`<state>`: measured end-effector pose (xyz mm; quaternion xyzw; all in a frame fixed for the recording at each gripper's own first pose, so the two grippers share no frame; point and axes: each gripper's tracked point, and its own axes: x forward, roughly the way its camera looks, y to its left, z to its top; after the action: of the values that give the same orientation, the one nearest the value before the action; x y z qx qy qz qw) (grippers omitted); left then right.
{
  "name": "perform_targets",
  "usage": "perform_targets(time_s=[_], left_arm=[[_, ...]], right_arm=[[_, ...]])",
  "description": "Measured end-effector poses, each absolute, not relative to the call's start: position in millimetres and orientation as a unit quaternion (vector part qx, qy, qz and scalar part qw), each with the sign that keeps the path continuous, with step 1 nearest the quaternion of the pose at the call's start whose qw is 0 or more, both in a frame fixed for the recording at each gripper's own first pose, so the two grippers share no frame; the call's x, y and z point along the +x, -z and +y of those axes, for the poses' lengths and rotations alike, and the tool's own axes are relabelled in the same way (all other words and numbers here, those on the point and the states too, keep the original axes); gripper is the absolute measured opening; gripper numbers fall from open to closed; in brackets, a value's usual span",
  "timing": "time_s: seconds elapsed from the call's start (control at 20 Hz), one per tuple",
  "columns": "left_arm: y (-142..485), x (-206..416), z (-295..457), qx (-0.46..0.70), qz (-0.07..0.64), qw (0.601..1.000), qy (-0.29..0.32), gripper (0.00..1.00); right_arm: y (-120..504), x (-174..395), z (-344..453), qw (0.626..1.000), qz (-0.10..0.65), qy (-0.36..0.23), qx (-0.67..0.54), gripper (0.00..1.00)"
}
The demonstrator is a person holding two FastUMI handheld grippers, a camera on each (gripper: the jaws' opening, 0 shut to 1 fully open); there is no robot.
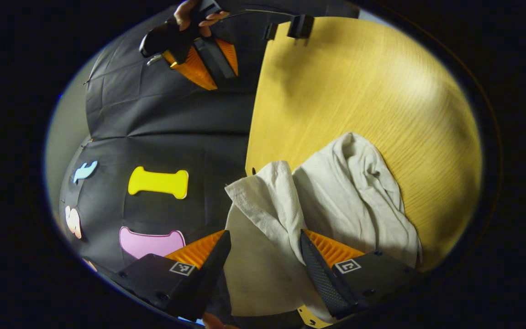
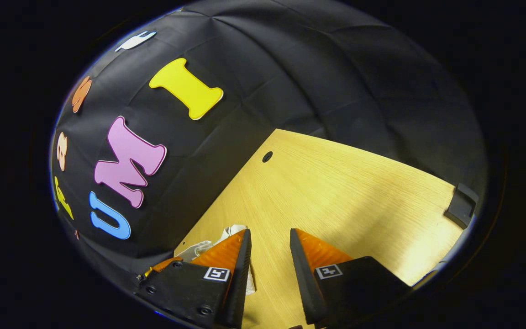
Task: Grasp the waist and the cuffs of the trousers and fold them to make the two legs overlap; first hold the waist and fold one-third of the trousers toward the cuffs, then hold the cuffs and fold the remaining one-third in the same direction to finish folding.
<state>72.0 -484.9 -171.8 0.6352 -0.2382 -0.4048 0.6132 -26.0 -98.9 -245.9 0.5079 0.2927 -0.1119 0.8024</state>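
While spread wide over the hanging pale cloth, left tool (image 1: 265, 249) pinching nothing: risk of seizing a single layer, leaving the legs askew. Trousers (image 1: 345, 196) bunched at the near corner of the tabletop (image 1: 372, 91), partly draped off its edge; waist and cuffs impossible to tell apart. Right tool (image 2: 270, 249) parted too, empty, over bare wood. Farther off, hand (image 1: 194, 16) on right tool's grip, partly cut off.

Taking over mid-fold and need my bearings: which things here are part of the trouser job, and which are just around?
For the job:
- trousers, pale and crumpled at the table edge
- left gripper, open above them
- right gripper, open over bare wood
- wooden table

Just around:
- black clamp on the table edge
- small hole in the tabletop
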Motion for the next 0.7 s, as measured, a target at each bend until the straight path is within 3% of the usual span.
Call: perform_targets(time_s=[0.4, 0.7], left_arm=[[91, 52, -465, 0.594, -0.275, 0.652, 0.383, 0.95], [38, 85, -410, 0.52, -0.167, 0.771, 0.327, 0.95]], right_arm=[[216, -28, -95, 0.807, 0.292, 0.101, 0.503, 0.53], [190, -35, -83, 0.82, 0.289, 0.079, 0.487, 0.54]])
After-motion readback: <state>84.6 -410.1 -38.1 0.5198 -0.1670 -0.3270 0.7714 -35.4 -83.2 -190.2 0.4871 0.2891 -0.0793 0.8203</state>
